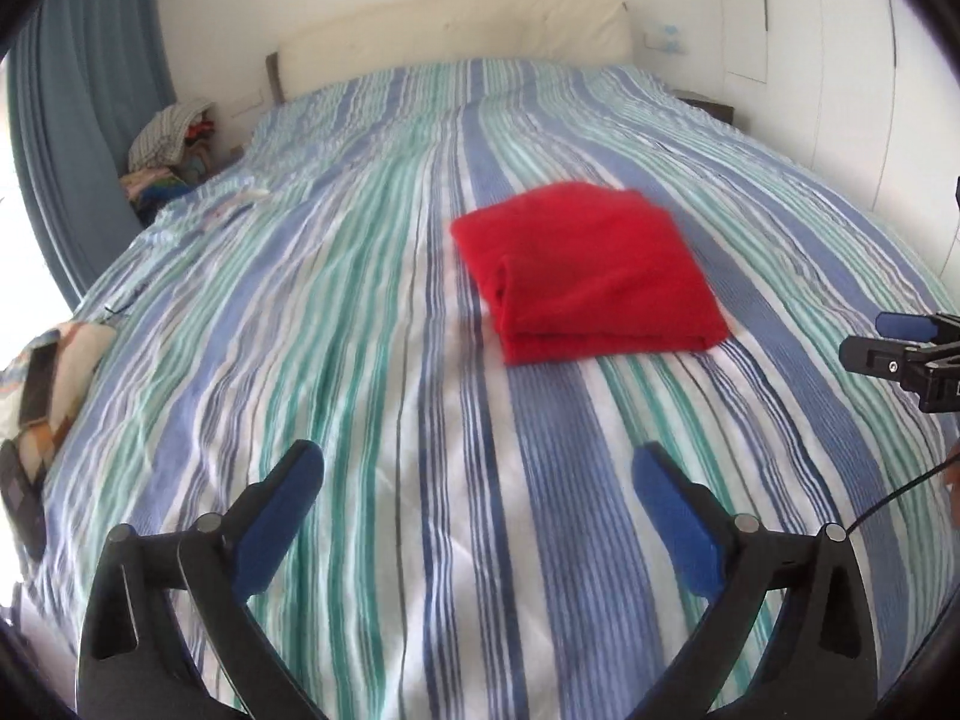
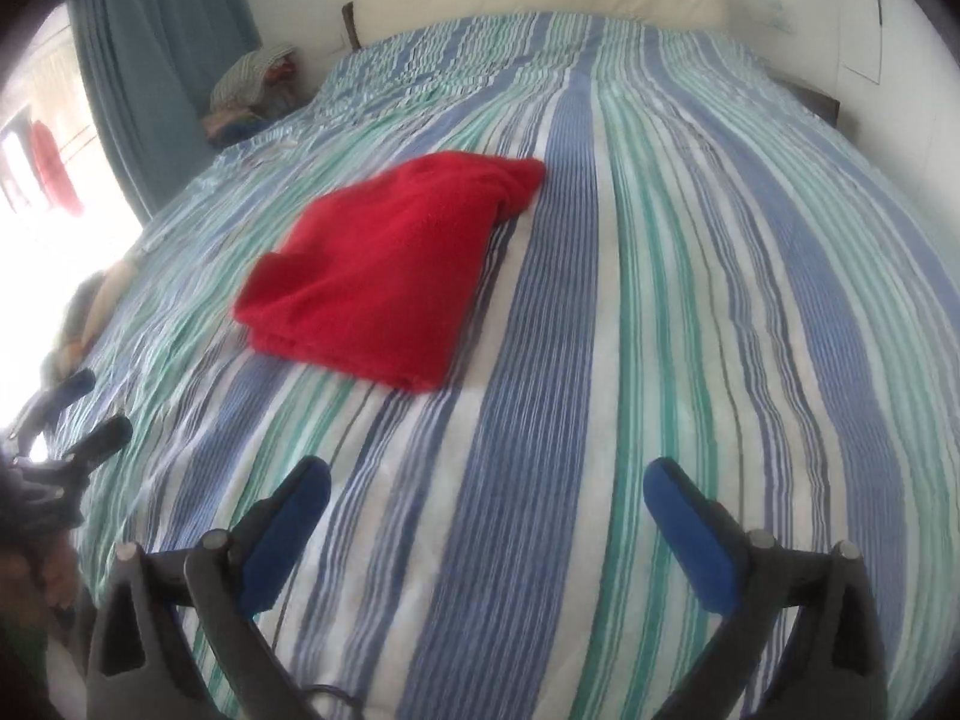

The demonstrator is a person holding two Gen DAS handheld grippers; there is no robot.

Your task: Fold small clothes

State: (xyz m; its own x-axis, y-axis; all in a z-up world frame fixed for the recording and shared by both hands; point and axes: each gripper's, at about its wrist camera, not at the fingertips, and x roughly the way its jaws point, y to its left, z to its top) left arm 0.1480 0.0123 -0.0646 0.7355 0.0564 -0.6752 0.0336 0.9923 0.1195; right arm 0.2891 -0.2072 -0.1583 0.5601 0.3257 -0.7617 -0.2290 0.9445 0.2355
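A red garment [image 1: 585, 273] lies folded into a thick rectangle on the striped bedspread [image 1: 372, 300], with nothing touching it. My left gripper [image 1: 477, 468] hangs over the bed in front of it, to its left, jaws wide open and empty. My right gripper [image 2: 486, 483] is also open and empty, in front of the red garment [image 2: 384, 267] and to its right. The right gripper's blue-padded fingers [image 1: 900, 324] show at the right edge of the left wrist view. The left gripper's fingers [image 2: 90, 414] appear at the left edge of the right wrist view.
A cream headboard [image 1: 456, 30] stands at the bed's far end. A heap of clothes [image 1: 171, 150] sits beside the bed at far left near a blue curtain [image 1: 78, 120]. A patterned item with a dark strap [image 1: 42, 390] lies on the bed's left edge.
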